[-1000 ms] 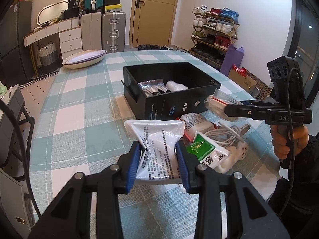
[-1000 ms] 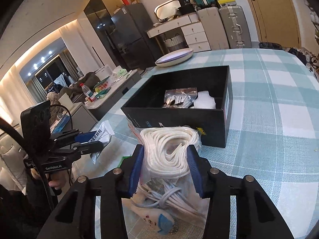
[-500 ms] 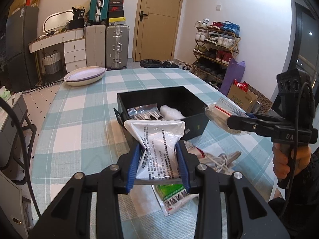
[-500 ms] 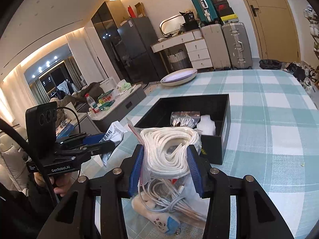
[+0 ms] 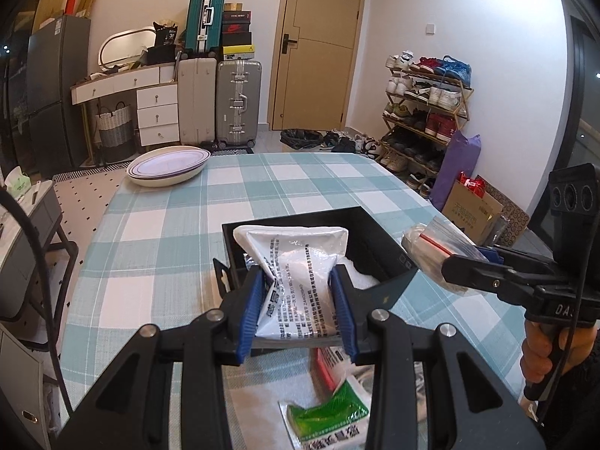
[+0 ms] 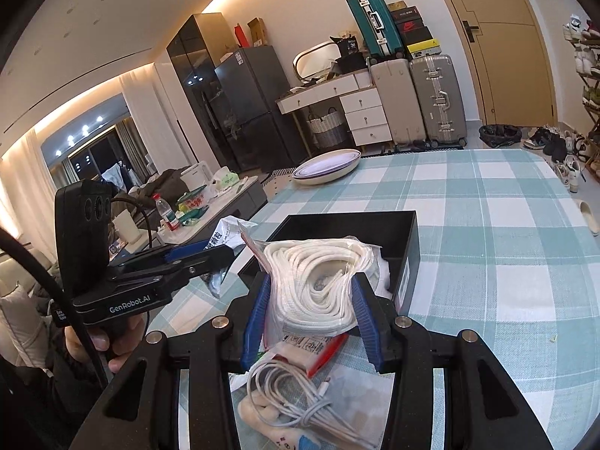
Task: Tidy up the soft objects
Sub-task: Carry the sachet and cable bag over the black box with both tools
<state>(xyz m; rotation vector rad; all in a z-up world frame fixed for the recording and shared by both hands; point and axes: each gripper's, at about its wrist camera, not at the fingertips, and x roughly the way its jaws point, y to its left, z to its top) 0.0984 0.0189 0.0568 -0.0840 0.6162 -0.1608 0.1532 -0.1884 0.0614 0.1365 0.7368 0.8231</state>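
Observation:
My left gripper (image 5: 298, 300) is shut on a white printed pouch (image 5: 300, 273) and holds it above the near edge of the open black box (image 5: 382, 236). My right gripper (image 6: 309, 300) is shut on a clear zip bag of white rope (image 6: 315, 281), held in the air just before the same box (image 6: 407, 247). The right gripper with its bag shows at the right of the left wrist view (image 5: 468, 266). The left gripper with its pouch shows at the left of the right wrist view (image 6: 210, 255). White soft items lie inside the box.
On the checked tablecloth (image 5: 157, 225) below the grippers lie a green-and-white packet (image 5: 326, 420), a red-edged packet (image 6: 311, 348) and a white power strip with coiled cable (image 6: 292, 405). A white oval dish (image 5: 168, 165) sits at the far left corner of the table.
Both grippers have risen and moved toward the black box, each carrying its bag. The loose items on the table have dropped lower in both views.

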